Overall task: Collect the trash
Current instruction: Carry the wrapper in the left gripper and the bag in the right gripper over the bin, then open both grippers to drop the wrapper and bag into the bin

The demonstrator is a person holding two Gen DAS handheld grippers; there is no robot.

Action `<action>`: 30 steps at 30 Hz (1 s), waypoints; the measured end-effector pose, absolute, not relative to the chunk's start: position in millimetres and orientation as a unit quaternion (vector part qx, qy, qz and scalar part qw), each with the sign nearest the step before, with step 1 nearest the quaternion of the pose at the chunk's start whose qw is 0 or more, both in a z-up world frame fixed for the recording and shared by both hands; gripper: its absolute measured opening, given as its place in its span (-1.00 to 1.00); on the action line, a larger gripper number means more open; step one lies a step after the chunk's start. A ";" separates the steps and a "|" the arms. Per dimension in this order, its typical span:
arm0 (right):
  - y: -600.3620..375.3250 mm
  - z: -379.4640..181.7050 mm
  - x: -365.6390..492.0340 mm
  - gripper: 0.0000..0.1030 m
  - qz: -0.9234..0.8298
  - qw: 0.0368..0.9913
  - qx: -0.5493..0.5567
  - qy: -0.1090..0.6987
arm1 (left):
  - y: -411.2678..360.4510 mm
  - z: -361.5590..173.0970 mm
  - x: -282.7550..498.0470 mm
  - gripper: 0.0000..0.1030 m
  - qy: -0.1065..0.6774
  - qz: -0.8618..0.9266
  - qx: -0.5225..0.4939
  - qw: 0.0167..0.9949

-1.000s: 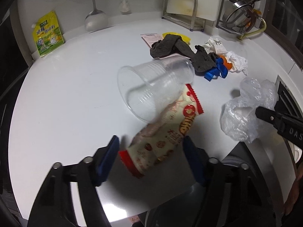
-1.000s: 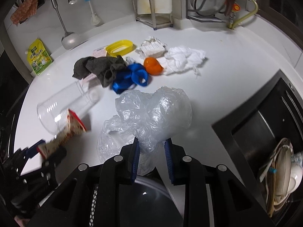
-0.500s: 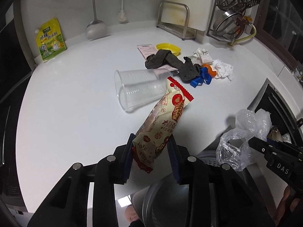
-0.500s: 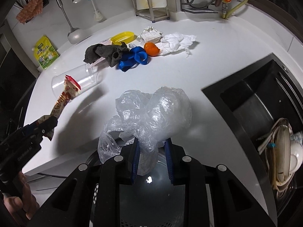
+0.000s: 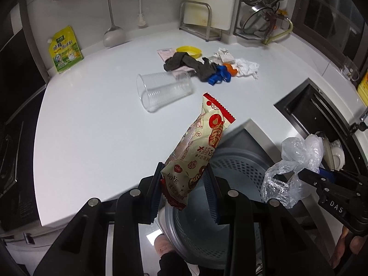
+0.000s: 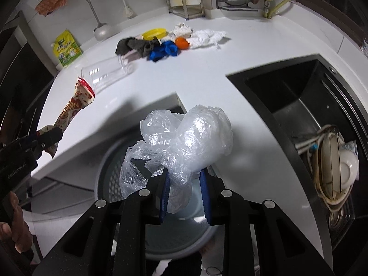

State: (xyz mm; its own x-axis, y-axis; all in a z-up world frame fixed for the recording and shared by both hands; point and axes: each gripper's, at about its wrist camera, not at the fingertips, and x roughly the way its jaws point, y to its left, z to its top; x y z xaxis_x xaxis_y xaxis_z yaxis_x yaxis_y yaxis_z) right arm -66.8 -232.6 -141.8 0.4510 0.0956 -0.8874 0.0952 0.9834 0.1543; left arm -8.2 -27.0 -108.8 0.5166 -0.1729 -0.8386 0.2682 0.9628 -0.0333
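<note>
My left gripper [image 5: 184,184] is shut on the lower end of a cream and red snack wrapper [image 5: 202,142], held up above a grey perforated trash bin [image 5: 239,168] on the floor below the counter edge. My right gripper [image 6: 185,181] is shut on a crumpled clear plastic bag [image 6: 193,142] over the same bin [image 6: 110,172]. In the right wrist view the wrapper [image 6: 73,105] shows at the left; in the left wrist view the bag [image 5: 292,168] hangs at the right. On the white counter [image 5: 92,115] a clear plastic cup [image 5: 163,89] lies on its side.
Farther back lie a grey rag [image 5: 188,63], blue plastic pieces [image 5: 218,76], an orange item [image 5: 230,67], crumpled white paper [image 5: 243,65] and a yellow lid [image 5: 188,50]. A green pouch [image 5: 65,49] leans at the left wall. A black sink [image 6: 310,124] with dishes is at the right.
The left gripper closed on the snack wrapper and lifted it off the counter. Both grippers pulled back from the counter with their loads to above the trash bin.
</note>
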 end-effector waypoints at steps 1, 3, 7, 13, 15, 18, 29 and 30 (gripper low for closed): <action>-232.9 -143.2 -70.4 -0.54 0.001 0.846 0.090 0.526 | -28.9 -110.7 -11.8 -0.34 0.478 -0.128 0.049 0.867; -233.2 -147.1 -78.6 -0.54 0.005 0.843 0.085 0.532 | -33.9 -115.7 -18.1 -0.34 0.487 -0.131 0.051 0.862; -232.7 -155.2 -87.4 -0.54 0.015 0.837 0.083 0.540 | -41.5 -126.9 -28.3 -0.34 0.505 -0.132 0.049 0.851; -228.2 -163.3 -92.6 -0.54 0.033 0.832 0.075 0.548 | -51.7 -134.8 -41.4 -0.35 0.516 -0.131 0.051 0.845; -227.9 -166.5 -94.1 -0.54 0.037 0.830 0.071 0.552 | -54.7 -136.2 -45.6 -0.35 0.517 -0.130 0.053 0.844; -228.9 -170.1 -95.9 -0.54 0.040 0.827 0.071 0.557 | -57.1 -141.4 -49.8 -0.34 0.523 -0.130 0.054 0.841; -230.0 -182.3 -99.1 -0.54 0.057 0.814 0.062 0.574 | -54.7 -160.8 -58.2 -0.29 0.552 -0.117 0.043 0.825; -229.6 -182.4 -99.2 -0.54 0.059 0.815 0.061 0.574 | -55.3 -160.9 -58.6 -0.25 0.552 -0.116 0.043 0.824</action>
